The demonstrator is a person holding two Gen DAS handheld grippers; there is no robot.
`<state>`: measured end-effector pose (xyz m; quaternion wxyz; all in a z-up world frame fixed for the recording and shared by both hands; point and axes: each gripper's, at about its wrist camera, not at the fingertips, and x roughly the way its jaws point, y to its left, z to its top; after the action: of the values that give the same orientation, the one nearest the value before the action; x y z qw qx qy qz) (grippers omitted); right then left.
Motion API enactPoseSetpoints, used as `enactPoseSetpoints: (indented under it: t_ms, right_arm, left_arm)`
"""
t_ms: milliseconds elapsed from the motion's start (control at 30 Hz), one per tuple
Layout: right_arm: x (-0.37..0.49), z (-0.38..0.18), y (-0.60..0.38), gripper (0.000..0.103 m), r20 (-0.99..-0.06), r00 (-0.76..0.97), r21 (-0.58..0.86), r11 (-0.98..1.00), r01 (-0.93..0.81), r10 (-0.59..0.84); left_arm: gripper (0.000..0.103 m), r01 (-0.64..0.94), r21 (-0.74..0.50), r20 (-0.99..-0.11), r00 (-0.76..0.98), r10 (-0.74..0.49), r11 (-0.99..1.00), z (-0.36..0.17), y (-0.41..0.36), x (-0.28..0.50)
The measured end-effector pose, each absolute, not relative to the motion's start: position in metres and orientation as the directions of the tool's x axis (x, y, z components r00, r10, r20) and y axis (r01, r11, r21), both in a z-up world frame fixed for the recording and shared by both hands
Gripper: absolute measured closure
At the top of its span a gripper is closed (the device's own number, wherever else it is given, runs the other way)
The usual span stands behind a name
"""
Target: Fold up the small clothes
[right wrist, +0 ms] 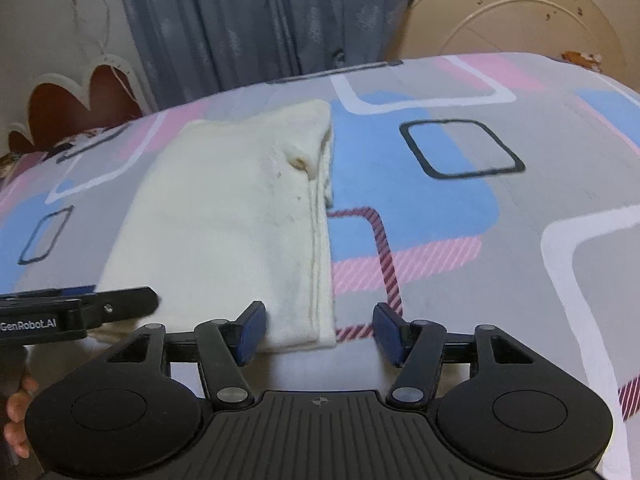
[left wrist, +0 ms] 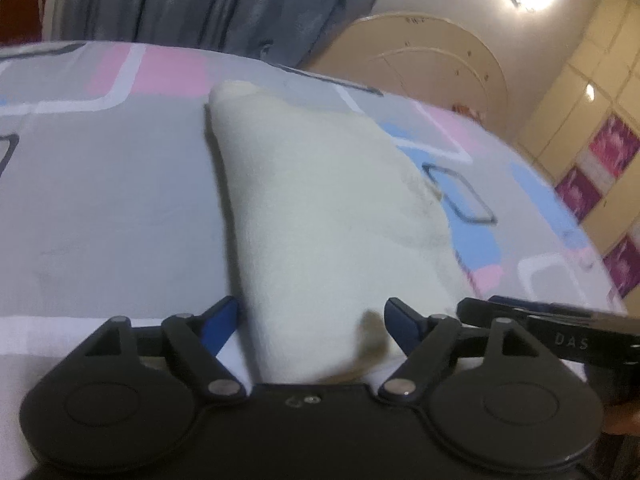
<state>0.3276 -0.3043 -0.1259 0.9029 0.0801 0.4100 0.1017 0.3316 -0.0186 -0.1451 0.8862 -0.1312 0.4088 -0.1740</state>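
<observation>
A cream cloth (right wrist: 236, 220) lay folded into a long strip on the bed (right wrist: 480, 240), on a sheet printed with grey, pink and blue blocks and rounded squares. In the right wrist view the strip ran from about 11 o'clock down to the near edge at 6 o'clock, its stacked edges showing along its right side and a small brownish stain near the far end.

The right gripper (right wrist: 320, 330) stood at the near right corner of the cloth. Its fingers (right wrist: 252, 332) were spread apart: the left blue pad lay against or just over the cloth's near edge, the right pad stood clear over the sheet, and neither pinched anything. The left gripper (right wrist: 76, 312) showed at 9 o'clock in that view, over the near left corner of the cloth, with a hand (right wrist: 16, 412) below it.

In the left wrist view, which was blurred, the cloth (left wrist: 320, 216) narrowed away toward 12 o'clock. The left gripper (left wrist: 316, 326) had its fingers (left wrist: 220, 324) wide, with the near end of the cloth lying between them; the pads were beside the cloth, not squeezing it. The right gripper (left wrist: 552, 320) sat at 3 o'clock. A grey curtain (right wrist: 260, 20) hung behind the bed.
</observation>
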Motion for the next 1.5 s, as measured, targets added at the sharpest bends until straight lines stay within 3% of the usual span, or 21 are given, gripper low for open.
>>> enactPoseSetpoints:
  t_ms: [167,267,300,433,700,733,767,800,900,1067,1500]
  right_arm:
    - [0.352,-0.115,-0.317,0.042,-0.674,0.642,0.368,0.919,-0.138,0.366]
    - [0.375,-0.116,-0.319,0.024,-0.662,0.622,0.423,0.893,-0.15,0.418]
    - [0.383,-0.117,-0.319,0.023,-0.66,0.621,0.427,0.891,-0.154,0.424]
    - [0.415,-0.122,-0.318,0.023,-0.651,0.623,0.429,0.887,-0.17,0.434]
    - [0.457,-0.152,-0.336,0.023,-0.597,0.584,0.616,0.78,-0.105,0.55]
    - [0.458,-0.153,-0.336,0.025,-0.591,0.588,0.623,0.775,-0.102,0.552]
    - [0.459,-0.153,-0.336,0.041,-0.594,0.587,0.619,0.778,-0.103,0.55]
    - [0.461,-0.154,-0.336,0.056,-0.594,0.574,0.629,0.771,-0.105,0.563]
    - [0.461,-0.15,-0.333,0.064,-0.594,0.571,0.625,0.772,-0.116,0.566]
    - [0.447,-0.131,-0.324,0.069,-0.58,0.607,0.567,0.804,-0.177,0.543]
    - [0.419,-0.081,-0.232,0.07,-0.463,0.591,0.6,0.724,-0.34,0.661]
  left_arm:
    - [0.023,0.132,-0.475,-0.646,0.619,-0.447,0.87,-0.134,-0.004,0.347]
    - [0.024,0.096,-0.514,-0.638,0.621,-0.455,0.852,-0.136,0.002,0.365]
    - [0.025,0.084,-0.523,-0.638,0.621,-0.455,0.848,-0.139,0.003,0.371]
    - [0.031,0.039,-0.58,-0.63,0.611,-0.479,0.813,-0.151,0.011,0.393]
    - [0.038,0.035,-0.666,-0.596,0.576,-0.56,0.745,-0.17,0.009,0.417]
    - [0.049,0.035,-0.662,-0.601,0.572,-0.558,0.749,-0.171,0.008,0.418]
    - [0.059,0.032,-0.661,-0.605,0.567,-0.559,0.749,-0.173,0.008,0.419]
    - [0.062,0.026,-0.665,-0.605,0.566,-0.559,0.746,-0.174,0.009,0.419]
    - [0.073,0.03,-0.649,-0.608,0.581,-0.541,0.761,-0.17,0.006,0.414]
    - [0.082,0.07,-0.623,-0.584,0.62,-0.523,0.779,-0.15,0.005,0.407]
    - [0.083,0.063,-0.567,-0.547,0.716,-0.433,0.821,-0.092,0.094,0.356]
